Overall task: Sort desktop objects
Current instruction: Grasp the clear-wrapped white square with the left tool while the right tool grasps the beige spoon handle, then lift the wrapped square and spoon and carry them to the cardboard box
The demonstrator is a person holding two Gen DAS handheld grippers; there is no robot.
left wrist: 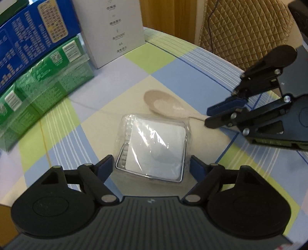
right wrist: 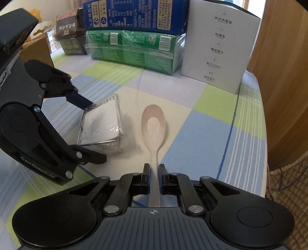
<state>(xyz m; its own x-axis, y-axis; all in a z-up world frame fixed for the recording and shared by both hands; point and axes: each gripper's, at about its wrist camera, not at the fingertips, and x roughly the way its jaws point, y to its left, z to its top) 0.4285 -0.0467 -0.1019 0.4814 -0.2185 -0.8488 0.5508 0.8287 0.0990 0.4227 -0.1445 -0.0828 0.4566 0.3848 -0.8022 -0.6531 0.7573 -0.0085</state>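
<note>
A clear plastic-wrapped pack with a white square top (left wrist: 154, 148) lies on the checked tablecloth; it also shows in the right wrist view (right wrist: 101, 125). My left gripper (left wrist: 151, 166) is open, one finger on each side of the pack's near end. A beige spoon (right wrist: 154, 123) lies to the right of the pack, bowl pointing away; it also shows in the left wrist view (left wrist: 163, 102). My right gripper (right wrist: 154, 169) is shut on the spoon's handle and also shows in the left wrist view (left wrist: 208, 115).
Green shrink-wrapped cartons (right wrist: 132, 52) with a blue box (right wrist: 134, 13) on top stand at the back. A white box (right wrist: 219, 46) stands beside them. Dark packets (right wrist: 69, 38) sit far left. A quilted chair (left wrist: 244, 28) stands past the table's edge.
</note>
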